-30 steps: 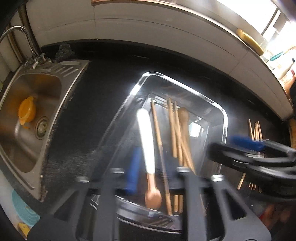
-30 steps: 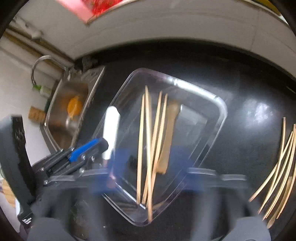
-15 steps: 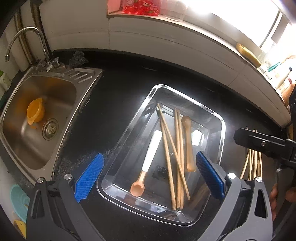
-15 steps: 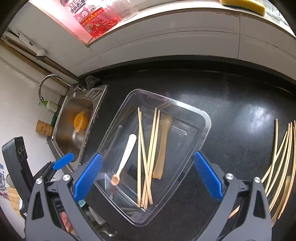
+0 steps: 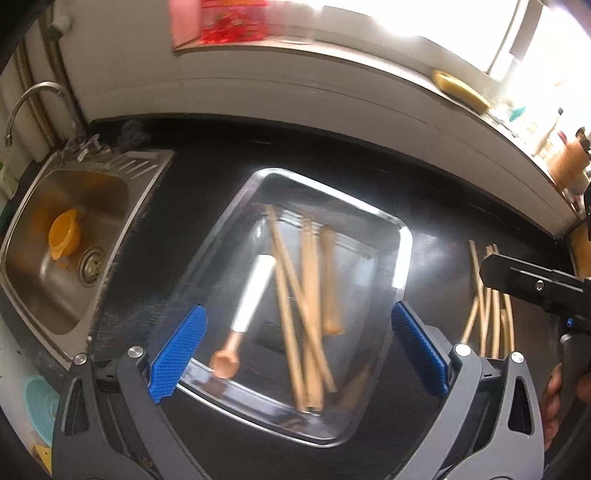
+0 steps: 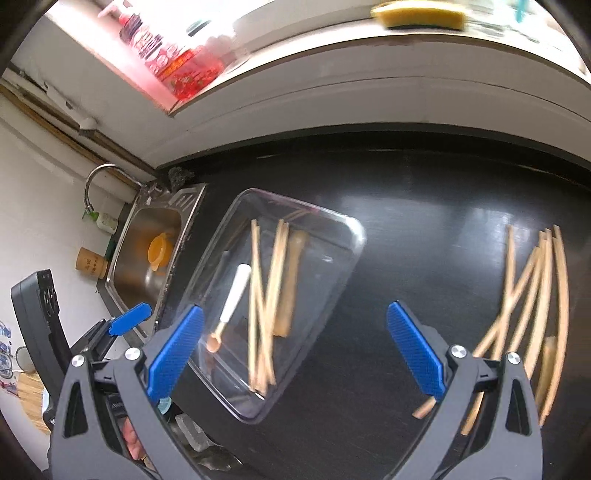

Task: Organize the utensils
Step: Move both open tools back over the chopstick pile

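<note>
A clear plastic tray (image 5: 402, 236) (image 6: 354, 229) sits on the black counter. In it lie a white-handled wooden spoon (image 5: 251, 295) (image 6: 232, 295), several chopsticks (image 5: 306, 295) (image 6: 266, 295) and a thicker wooden utensil (image 5: 328, 280). My left gripper (image 5: 299, 350) hovers above the tray's near end, open and empty. Open and empty too, my right gripper (image 6: 295, 350) hangs over the tray's right edge and bare counter. Loose chopsticks (image 6: 532, 288) (image 5: 487, 314) are fanned out on the counter to the right.
A steel sink (image 5: 37, 221) with an orange cup (image 5: 64, 232) and a faucet (image 5: 33, 96) lies left of the tray. A red package (image 6: 184, 70) and a yellow sponge (image 6: 417, 14) rest on the sill behind. A hand (image 5: 554, 391) holds the right gripper's handle.
The left gripper's jaws have spread wide and let the white-handled spoon go into the tray. Both grippers have lifted and drawn back, the right one shifting toward the loose chopsticks.
</note>
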### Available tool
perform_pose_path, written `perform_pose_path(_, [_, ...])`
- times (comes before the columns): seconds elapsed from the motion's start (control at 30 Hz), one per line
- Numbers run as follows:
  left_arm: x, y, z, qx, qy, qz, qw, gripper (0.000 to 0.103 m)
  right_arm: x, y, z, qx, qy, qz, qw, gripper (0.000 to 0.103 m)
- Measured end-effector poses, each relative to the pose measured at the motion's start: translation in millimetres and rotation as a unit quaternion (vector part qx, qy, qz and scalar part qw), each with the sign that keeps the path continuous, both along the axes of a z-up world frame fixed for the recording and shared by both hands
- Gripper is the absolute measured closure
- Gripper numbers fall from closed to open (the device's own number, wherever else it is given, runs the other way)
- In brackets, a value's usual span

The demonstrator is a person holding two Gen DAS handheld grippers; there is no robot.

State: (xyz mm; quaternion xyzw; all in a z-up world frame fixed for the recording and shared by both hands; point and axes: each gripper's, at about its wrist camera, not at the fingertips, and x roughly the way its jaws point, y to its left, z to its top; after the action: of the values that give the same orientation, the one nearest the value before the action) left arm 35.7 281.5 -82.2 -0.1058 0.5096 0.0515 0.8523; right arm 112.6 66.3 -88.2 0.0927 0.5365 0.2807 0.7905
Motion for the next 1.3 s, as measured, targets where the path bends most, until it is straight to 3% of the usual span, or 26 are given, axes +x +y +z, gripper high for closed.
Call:
perform_pose_path(0.33, [17, -141, 8, 0.002, -0.006, -0.078, 0.9970, 0.006, -17, -159, 2, -0.017, -0.024, -0.070, 0.997, 0.007])
perform_pose_path(0.53, [26, -231, 1, 0.022, -0.010, -0.126, 0.9917, 0.006, -34, -258, -2, -0.066, -0.050, -0.116, 0.990, 0.007])
perform_pose_path(0.67, [30, -271, -12, 0.043, -0.006, -0.146, 0.9884, 0.006, -42, -298, -11, -0.102, -0.064, -0.128, 0.984, 0.007])
perform_pose_path(0.93, [44, -301, -44, 0.060, -0.008, -0.166, 0.9843, 0.006, -39, -328, -24, -0.114, -0.062, -0.130, 0.983, 0.007])
perform_pose_path(1.1, [62, -302, -77, 0.094, -0.007, -0.182, 0.9789, 0.006, -29, -321, -37, -0.119, -0.055, -0.123, 0.984, 0.007])
perform_pose_path(1.3, [79, -286, -99, 0.088, -0.005, -0.190, 0.9779, 0.006, -6, -294, -70, -0.146, -0.049, -0.100, 0.983, 0.009])
